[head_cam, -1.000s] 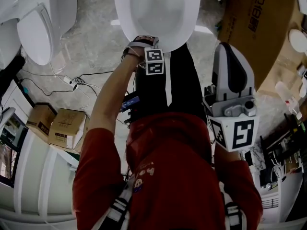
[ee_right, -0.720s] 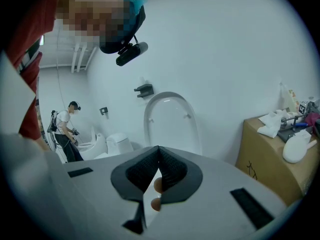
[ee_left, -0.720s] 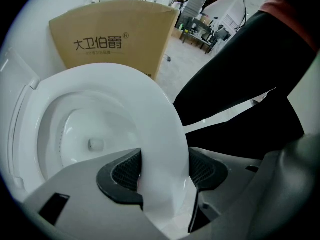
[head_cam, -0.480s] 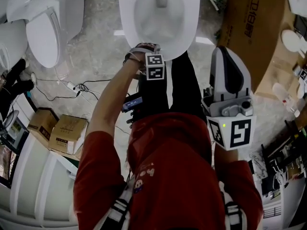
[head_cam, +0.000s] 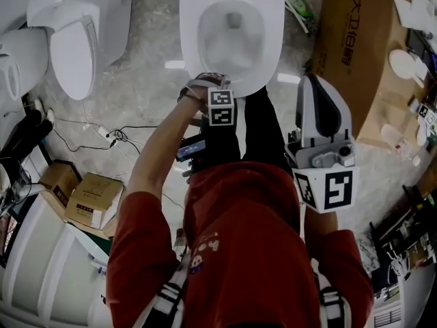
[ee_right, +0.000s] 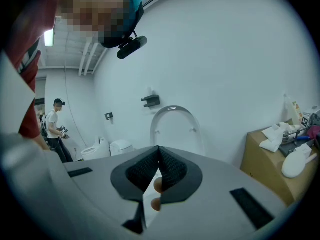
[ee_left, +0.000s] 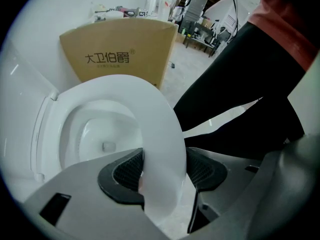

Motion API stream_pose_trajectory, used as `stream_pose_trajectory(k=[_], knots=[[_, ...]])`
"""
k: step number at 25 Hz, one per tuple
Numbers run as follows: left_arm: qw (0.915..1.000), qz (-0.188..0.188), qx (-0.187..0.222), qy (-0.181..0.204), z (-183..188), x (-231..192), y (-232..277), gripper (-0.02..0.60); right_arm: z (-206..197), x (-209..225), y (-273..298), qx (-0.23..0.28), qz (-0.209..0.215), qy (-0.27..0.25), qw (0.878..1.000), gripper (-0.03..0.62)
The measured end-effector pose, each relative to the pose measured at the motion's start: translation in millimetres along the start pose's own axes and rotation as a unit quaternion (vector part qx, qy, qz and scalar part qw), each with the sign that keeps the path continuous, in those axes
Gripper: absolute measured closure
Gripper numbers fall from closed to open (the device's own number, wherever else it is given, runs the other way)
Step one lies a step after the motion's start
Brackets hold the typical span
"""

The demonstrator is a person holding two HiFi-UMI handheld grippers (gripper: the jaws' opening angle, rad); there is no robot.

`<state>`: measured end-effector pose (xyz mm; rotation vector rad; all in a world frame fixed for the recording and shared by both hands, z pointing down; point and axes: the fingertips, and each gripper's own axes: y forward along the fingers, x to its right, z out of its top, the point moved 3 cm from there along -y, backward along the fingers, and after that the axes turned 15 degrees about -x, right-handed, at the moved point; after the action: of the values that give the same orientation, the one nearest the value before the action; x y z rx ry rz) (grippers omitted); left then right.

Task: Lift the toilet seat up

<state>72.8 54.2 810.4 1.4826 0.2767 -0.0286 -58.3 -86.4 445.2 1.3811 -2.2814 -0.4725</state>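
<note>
The left gripper [ee_left: 162, 171] pinches the front edge of the toilet seat [ee_left: 152, 109], and its jaws have just been closing, with the white ring filling the gap between both dark pads. The seat is tilted, its front edge raised clear of the front rim of the toilet bowl [ee_left: 47, 134] and its rear end still down at the bowl's back edge. The right gripper [ee_right: 159, 154] is held off to the side with its jaws pressed together and nothing between them, pointing toward a white wall [ee_right: 225, 59]. The person's dark trouser leg [ee_left: 240, 84] stands just beside the bowl's front. A tall cardboard box [ee_left: 120, 49] stands past the bowl's far side.
</note>
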Motion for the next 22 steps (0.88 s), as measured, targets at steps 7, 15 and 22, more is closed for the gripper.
stream_pose_trajectory(k=[7, 15, 22], knots=[[0.9992, 0.038, 0.005, -0.013, -3, 0, -29, 0.33, 19, -13, -16, 0.02, 0.006, -0.021, 1.0, 0.58], [0.9975, 0.064, 0.005, -0.027, -4, -4, -60, 0.339, 46, -25, -33, 0.046, 0.014, -0.05, 0.998, 0.58], [0.9945, 0.097, 0.011, -0.039, -8, -8, -90, 0.356, 60, -34, -46, 0.065, 0.019, -0.067, 0.995, 0.58]])
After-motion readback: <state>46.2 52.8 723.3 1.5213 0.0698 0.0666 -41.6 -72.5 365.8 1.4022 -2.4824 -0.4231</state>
